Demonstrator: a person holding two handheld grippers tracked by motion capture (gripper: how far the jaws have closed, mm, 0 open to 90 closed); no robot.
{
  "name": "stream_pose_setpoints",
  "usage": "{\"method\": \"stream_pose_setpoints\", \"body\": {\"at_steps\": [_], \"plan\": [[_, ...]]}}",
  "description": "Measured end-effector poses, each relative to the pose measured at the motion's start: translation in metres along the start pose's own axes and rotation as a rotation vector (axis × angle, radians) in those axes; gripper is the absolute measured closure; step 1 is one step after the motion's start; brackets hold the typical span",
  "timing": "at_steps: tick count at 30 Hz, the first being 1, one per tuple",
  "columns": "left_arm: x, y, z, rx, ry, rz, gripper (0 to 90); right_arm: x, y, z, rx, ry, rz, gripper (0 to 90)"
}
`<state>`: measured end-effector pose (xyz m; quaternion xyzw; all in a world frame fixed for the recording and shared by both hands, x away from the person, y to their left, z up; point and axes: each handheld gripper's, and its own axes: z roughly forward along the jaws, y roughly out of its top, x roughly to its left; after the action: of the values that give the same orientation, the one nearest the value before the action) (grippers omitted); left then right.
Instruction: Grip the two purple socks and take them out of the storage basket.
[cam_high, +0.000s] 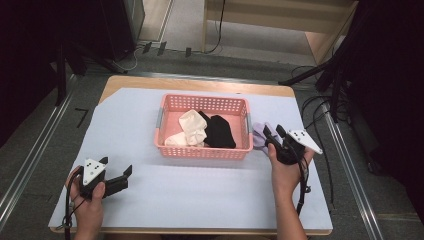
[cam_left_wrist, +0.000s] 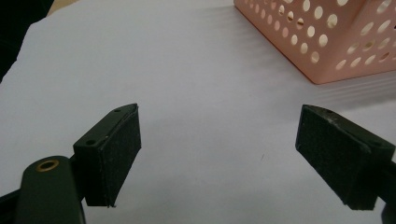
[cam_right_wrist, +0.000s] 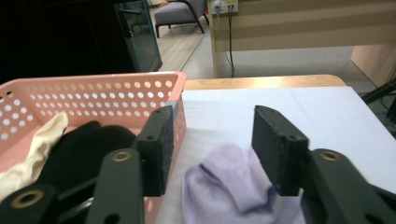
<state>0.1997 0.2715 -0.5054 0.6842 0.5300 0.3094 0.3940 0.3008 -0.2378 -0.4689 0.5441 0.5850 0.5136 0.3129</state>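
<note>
beside the pink basket (cam_high: 204, 151), the right hand-held gripper (cam_right_wrist: 212, 149) hangs open over a lilac sock (cam_right_wrist: 229, 191), the left hand-held gripper (cam_left_wrist: 215, 158) open too.

A pink basket (cam_high: 204, 150) holds a cream sock (cam_high: 190, 129) and a black sock (cam_high: 219, 131).

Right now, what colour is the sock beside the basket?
Pale lilac sock; clearest in the right gripper view.

Lilac sock (cam_right_wrist: 233, 189), pink perforated basket (cam_high: 205, 151)
</note>
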Motion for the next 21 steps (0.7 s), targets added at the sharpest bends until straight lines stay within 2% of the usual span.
{"method": "stream_pose_setpoints", "body": {"at_steps": [5, 8, 11, 16, 21], "plan": [[0.000, 0.000, 0.000, -0.005, -0.001, 0.000, 14.8, -0.008, -0.008, -0.015, 0.018, 0.000, -0.014, 40.3], [0.000, 0.000, 0.000, -0.006, 0.002, 0.001, 14.8, -0.015, -0.014, -0.024, 0.037, -0.012, -0.030, 31.0], [-0.001, 0.000, 0.000, -0.006, 0.004, 0.002, 14.9, -0.020, -0.019, -0.035, 0.036, 0.000, -0.057, 25.6], [-0.001, 0.000, 0.000, -0.005, 0.003, 0.005, 14.9, -0.029, -0.026, -0.053, 0.047, -0.012, -0.066, 21.1], [-0.001, 0.000, 0.000, -0.006, 0.005, 0.006, 14.9, -0.042, -0.036, -0.068, 0.059, -0.046, -0.067, 21.1]]}}
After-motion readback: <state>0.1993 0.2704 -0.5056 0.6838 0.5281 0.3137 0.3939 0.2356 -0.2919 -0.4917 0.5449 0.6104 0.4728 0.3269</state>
